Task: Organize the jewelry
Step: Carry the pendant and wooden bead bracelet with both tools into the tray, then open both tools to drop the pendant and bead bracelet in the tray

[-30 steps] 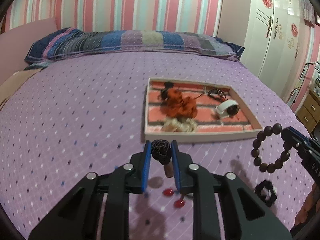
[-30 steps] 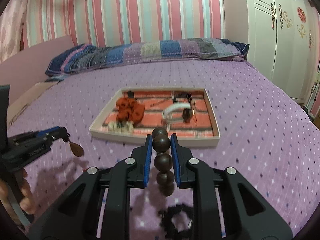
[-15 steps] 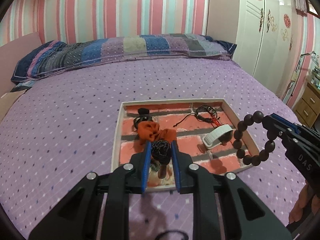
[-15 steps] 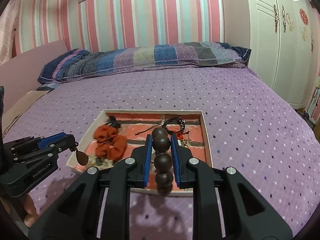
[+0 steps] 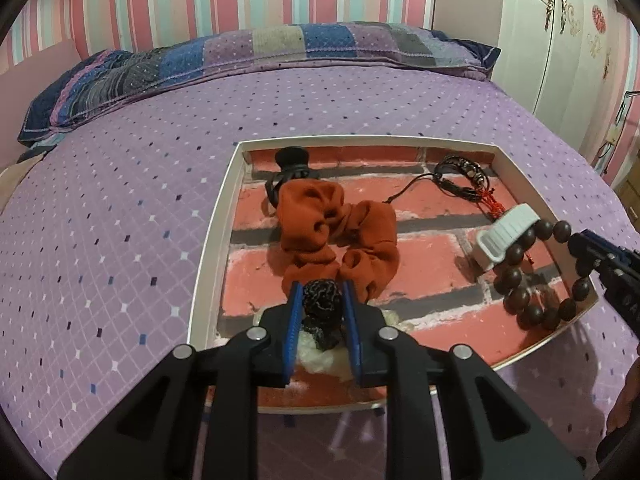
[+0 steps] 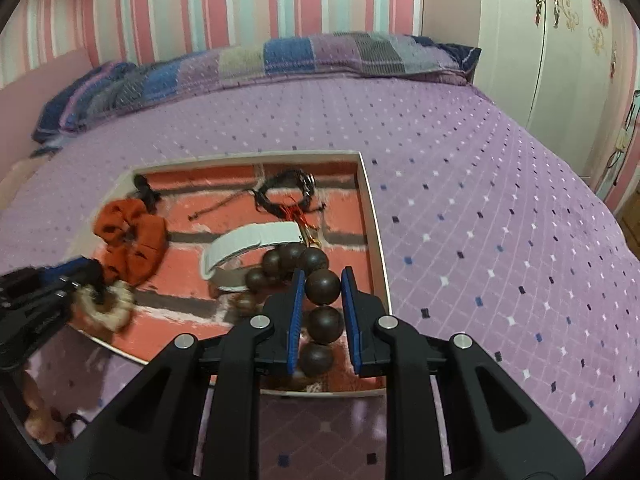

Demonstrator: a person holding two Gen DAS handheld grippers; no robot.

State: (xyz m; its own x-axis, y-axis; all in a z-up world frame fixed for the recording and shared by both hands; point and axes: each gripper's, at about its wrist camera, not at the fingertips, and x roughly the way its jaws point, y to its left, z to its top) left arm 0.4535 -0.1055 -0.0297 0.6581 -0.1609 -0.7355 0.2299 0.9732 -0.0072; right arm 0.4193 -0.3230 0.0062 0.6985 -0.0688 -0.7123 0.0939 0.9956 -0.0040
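Note:
A white-rimmed tray [image 5: 216, 236] with a brick-pattern floor lies on the purple bed; it also shows in the right wrist view [image 6: 370, 216]. My left gripper [image 5: 320, 300] is shut on a dark lacy earring [image 5: 321, 302], held low over the tray's near left part above a cream scrunchie [image 5: 320, 354]. My right gripper [image 6: 322, 286] is shut on a dark wooden bead bracelet [image 6: 322, 286], which hangs over the tray's near right corner and shows in the left wrist view [image 5: 520, 276].
In the tray lie an orange scrunchie [image 5: 340, 232], a white bangle [image 5: 504, 232], a black cord bracelet with red thread [image 5: 460, 176] and a black hair tie [image 5: 292, 164]. Patchwork pillows [image 5: 256, 52] line the bed's far edge. A white wardrobe [image 6: 560, 40] stands to the right.
Both grippers have moved forward and down over the tray, still holding the earring and the bead bracelet. The bracelet now hangs low over the tray's right corner.

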